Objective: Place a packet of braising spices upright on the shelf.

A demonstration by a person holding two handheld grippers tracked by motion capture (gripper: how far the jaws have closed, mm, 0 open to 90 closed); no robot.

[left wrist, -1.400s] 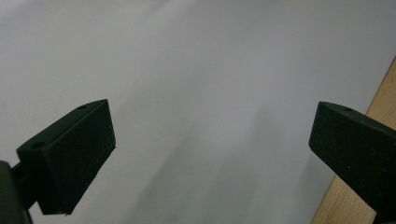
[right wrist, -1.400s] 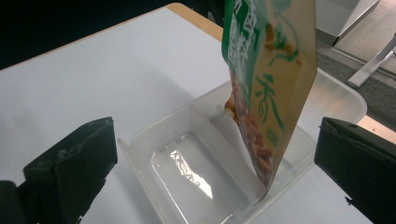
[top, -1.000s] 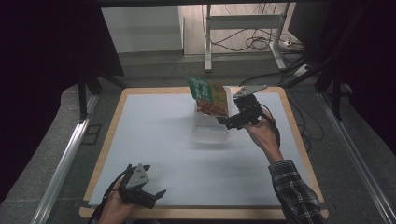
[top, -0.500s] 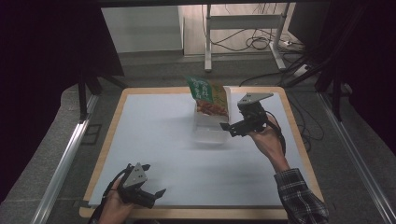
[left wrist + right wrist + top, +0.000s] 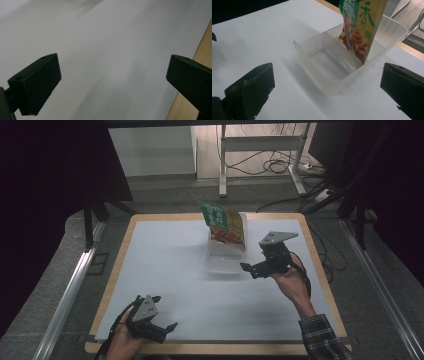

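A green and yellow snack bag [image 5: 226, 224] [image 5: 359, 23] stands upright in the far compartment of a clear plastic box [image 5: 223, 259] [image 5: 329, 77]; the box's near compartment is empty. My right gripper [image 5: 251, 268] [image 5: 328, 93] is open, just right of the box and apart from it, jaws pointing at its near wall. My left gripper [image 5: 165, 314] [image 5: 113, 82] is open over the white mat near the table's front-left edge, with nothing between its jaws.
A white mat [image 5: 170, 265] covers most of the wooden table [image 5: 310, 235]. The table's wooden edge [image 5: 197, 52] shows to the right of my left gripper. Metal rails and cables lie on the floor beyond the table.
My right gripper has drawn back from the bag toward the person and lower, leaving the bag standing in the box. The left gripper has stayed put.
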